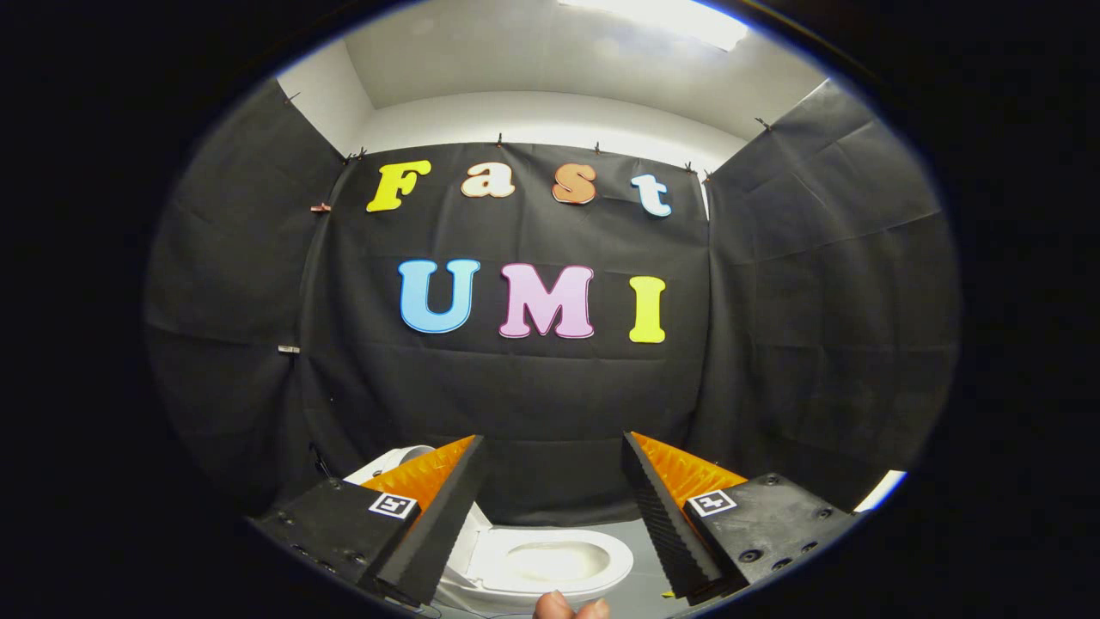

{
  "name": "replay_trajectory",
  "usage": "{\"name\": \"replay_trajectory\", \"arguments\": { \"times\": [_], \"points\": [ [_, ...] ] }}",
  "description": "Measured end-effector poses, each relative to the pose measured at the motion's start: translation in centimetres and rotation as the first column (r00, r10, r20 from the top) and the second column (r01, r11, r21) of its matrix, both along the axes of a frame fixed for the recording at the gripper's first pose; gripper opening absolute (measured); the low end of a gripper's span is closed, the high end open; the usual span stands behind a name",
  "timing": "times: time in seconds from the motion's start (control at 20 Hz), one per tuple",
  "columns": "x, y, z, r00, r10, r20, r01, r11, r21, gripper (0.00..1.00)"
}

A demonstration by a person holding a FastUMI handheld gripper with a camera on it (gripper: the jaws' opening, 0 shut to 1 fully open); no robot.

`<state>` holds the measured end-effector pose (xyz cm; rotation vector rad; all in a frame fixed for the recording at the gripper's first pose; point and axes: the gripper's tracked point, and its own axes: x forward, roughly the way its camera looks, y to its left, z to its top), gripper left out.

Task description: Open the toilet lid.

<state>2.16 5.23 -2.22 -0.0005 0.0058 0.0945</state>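
Toilet point(550, 563) at 6 o'clock between the fingers, bowl exposed, lid point(397, 460) apparently raised at 9 o'clock; task judged done; gripper point(550, 516) wide, empty

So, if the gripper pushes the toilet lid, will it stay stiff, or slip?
The lid looks like hard, glossy white plastic: probably stiff, rather slippery. It seems raised beside the bowl, so a push would likely swing it on a hinge, not slide it. The gripper hangs open above, touching nothing.
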Motion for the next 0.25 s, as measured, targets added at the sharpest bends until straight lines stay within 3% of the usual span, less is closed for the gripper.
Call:
{"name": "replay_trajectory", "arguments": {
  "times": [0.25],
  "points": [
    [0.01, -0.34, -0.29, 1.000, -0.002, -0.006, 0.002, 1.000, 0.006, 0.98]
  ]
}}
